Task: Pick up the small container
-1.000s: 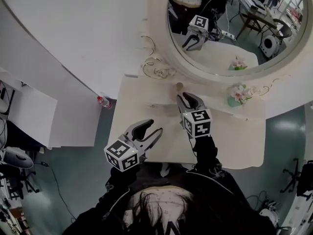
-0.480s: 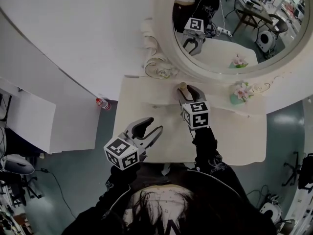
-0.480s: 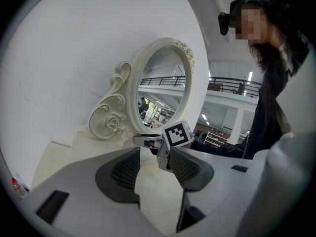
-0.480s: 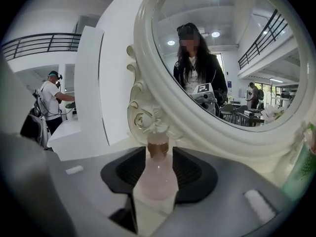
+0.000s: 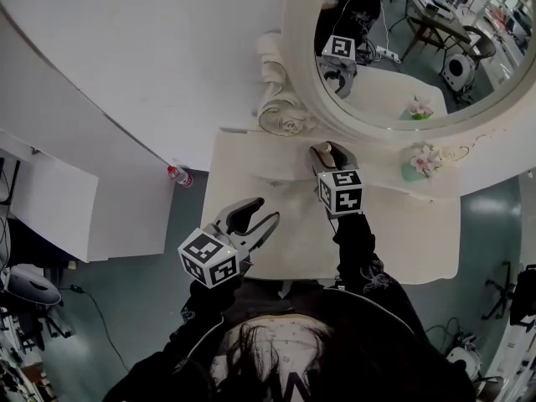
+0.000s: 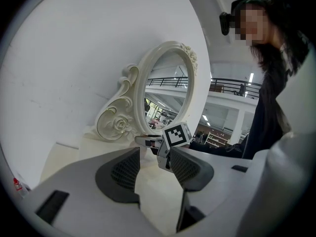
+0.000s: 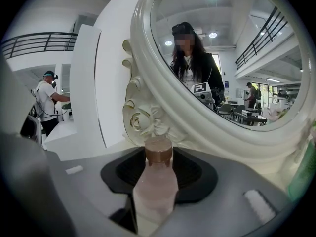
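The small container (image 7: 157,181) is a pale pink bottle with a brown cap, standing upright on the cream table (image 5: 402,233) close to the mirror's base. It shows in the head view as a small brown-topped shape (image 5: 319,150). My right gripper (image 5: 329,152) reaches forward over the table with its jaws on either side of the bottle. In the right gripper view the jaws (image 7: 159,164) stand wide and open, the bottle between the dark pads, with no clear press on it. My left gripper (image 5: 255,212) hovers open near the table's front left and holds nothing (image 6: 150,167).
A large oval mirror (image 5: 402,57) in an ornate white frame (image 5: 289,99) stands at the back of the table against the white wall. A small pot of pink flowers (image 5: 416,164) sits to the right. A red-capped bottle (image 5: 177,175) lies below the table's left side.
My right gripper has moved forward toward the mirror, its jaws have widened and now flank the bottle. The left gripper has hardly moved.
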A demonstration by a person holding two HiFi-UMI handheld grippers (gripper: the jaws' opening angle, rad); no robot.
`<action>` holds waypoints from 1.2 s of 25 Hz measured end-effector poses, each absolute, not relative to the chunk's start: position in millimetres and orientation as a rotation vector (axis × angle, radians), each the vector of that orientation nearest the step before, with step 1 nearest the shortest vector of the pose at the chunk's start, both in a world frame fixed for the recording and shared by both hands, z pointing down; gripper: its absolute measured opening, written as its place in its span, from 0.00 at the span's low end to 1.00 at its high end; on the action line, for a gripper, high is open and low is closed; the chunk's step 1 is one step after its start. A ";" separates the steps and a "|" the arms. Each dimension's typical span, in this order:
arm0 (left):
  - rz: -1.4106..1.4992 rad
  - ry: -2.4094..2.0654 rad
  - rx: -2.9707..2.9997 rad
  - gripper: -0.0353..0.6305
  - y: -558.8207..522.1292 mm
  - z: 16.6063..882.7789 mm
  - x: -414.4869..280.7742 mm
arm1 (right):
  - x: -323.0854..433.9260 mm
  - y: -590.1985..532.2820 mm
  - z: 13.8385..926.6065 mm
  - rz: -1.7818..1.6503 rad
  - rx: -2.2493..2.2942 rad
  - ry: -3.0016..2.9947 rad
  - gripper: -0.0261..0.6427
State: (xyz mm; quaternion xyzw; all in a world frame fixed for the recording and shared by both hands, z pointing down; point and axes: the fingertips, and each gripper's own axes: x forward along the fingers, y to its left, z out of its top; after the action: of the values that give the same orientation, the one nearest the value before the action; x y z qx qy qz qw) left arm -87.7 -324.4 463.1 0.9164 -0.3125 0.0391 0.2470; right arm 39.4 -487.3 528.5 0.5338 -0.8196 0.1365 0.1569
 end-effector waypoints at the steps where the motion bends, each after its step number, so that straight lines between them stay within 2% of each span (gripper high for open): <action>1: 0.106 -0.854 2.497 0.34 -325.3 463.6 -89.6 | 39.5 -487.9 528.5 0.390 1.536 -2.346 0.29; 30: 0.134 -0.738 2.483 0.34 -327.7 481.8 -97.2 | 35.5 -471.0 523.4 0.431 1.563 -2.316 0.26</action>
State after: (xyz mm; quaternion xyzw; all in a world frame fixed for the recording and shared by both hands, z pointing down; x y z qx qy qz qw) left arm -97.2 -327.7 481.8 0.9217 -0.2738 0.0497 0.2703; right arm 35.5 -471.0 523.4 0.5459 -0.8091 0.1507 0.1567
